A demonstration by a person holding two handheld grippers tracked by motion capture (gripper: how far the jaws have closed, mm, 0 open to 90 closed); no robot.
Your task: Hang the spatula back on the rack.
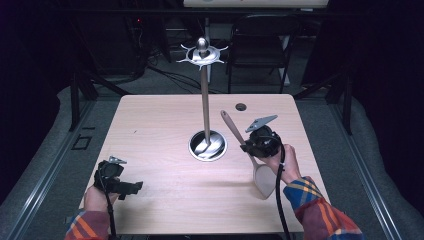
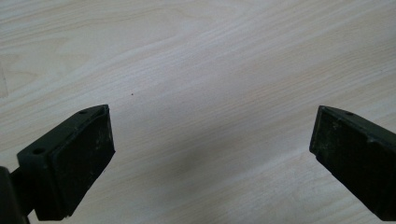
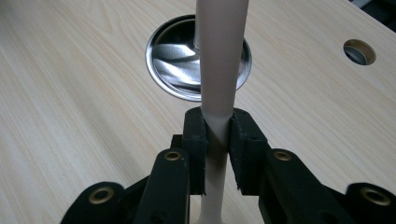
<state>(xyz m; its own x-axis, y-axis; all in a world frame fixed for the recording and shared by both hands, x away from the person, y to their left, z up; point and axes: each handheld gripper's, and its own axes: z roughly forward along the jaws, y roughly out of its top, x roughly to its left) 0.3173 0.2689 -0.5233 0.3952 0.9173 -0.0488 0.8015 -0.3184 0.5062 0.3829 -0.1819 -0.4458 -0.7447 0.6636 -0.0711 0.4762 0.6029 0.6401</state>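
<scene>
The beige long-handled spatula (image 1: 248, 153) is clamped by the right gripper (image 3: 217, 135); the left gripper (image 2: 210, 154) is spread, empty. Hanging on the tall steel hook stand (image 1: 204, 100) is judged next; the handle end must be raised to a hook.

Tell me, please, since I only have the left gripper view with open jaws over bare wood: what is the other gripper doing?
Observer: The right gripper is shut on the handle of a beige spatula.
Operator: Thank you. Which way does the spatula point?
Observer: In the high view its blade hangs toward the person and its handle tip slants up toward the metal stand.
Operator: Is anything hanging on that stand?
Observer: No, the hooks at its top are bare.
</scene>
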